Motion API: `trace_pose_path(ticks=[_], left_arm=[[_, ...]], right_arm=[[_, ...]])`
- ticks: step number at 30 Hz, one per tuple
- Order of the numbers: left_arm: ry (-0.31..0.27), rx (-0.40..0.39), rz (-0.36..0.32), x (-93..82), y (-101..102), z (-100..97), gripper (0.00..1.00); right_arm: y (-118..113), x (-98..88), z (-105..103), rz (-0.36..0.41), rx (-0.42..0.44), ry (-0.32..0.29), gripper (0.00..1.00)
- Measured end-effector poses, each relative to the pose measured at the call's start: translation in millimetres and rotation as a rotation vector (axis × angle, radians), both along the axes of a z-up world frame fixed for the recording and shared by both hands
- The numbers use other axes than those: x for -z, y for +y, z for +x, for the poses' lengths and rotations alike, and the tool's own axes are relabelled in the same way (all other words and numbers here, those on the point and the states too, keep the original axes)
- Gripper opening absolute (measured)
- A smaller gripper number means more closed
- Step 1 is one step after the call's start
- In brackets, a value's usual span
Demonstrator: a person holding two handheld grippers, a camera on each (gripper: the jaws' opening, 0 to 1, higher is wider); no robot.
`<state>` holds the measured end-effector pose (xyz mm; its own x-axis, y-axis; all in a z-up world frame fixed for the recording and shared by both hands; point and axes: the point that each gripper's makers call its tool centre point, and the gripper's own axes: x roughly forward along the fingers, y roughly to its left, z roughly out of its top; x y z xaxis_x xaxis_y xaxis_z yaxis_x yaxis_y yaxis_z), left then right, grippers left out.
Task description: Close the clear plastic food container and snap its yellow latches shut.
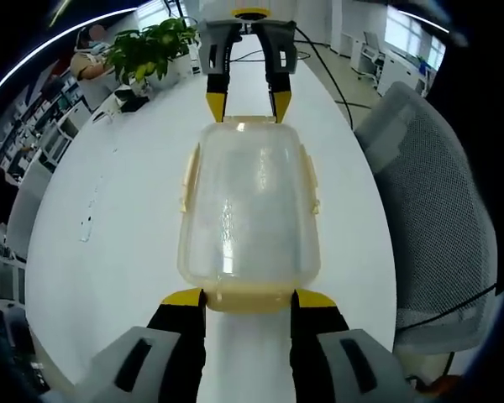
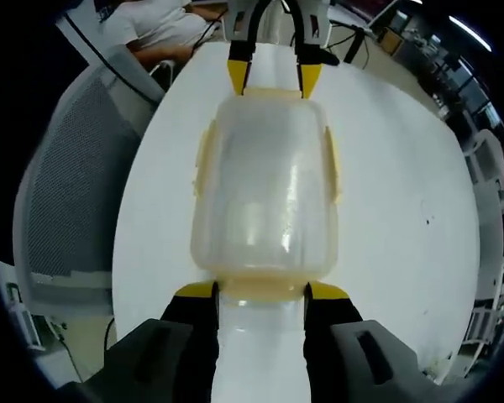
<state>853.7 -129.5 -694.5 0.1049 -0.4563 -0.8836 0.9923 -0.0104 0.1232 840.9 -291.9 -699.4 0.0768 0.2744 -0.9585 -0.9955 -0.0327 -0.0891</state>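
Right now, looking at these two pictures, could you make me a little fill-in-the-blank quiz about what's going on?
1. The clear container rests on a ____ table.
2. The latches along its sides are coloured ____.
3. The left gripper and the right gripper sit at ____ ends of the container.
4. Beyond the container in the left gripper view stands a green ____.

Missing words: white; yellow; opposite; plant

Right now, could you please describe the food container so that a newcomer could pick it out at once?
On the long white table, midway between the left gripper and right gripper, sits the clear rounded plastic food container. Its pale yellow latches along the sides set it apart; the potted green plant stands at the table's edge.
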Motion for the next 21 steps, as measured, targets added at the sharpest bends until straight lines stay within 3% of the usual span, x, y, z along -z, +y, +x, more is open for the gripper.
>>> trace_pose_path(ticks=[21], left_arm=[[0.029,0.021,-0.015,15.1,-34.9,5.0,0.33]], right_arm=[[-34.2,15.9,1.6,-0.072,0.019,0.032,0.36]])
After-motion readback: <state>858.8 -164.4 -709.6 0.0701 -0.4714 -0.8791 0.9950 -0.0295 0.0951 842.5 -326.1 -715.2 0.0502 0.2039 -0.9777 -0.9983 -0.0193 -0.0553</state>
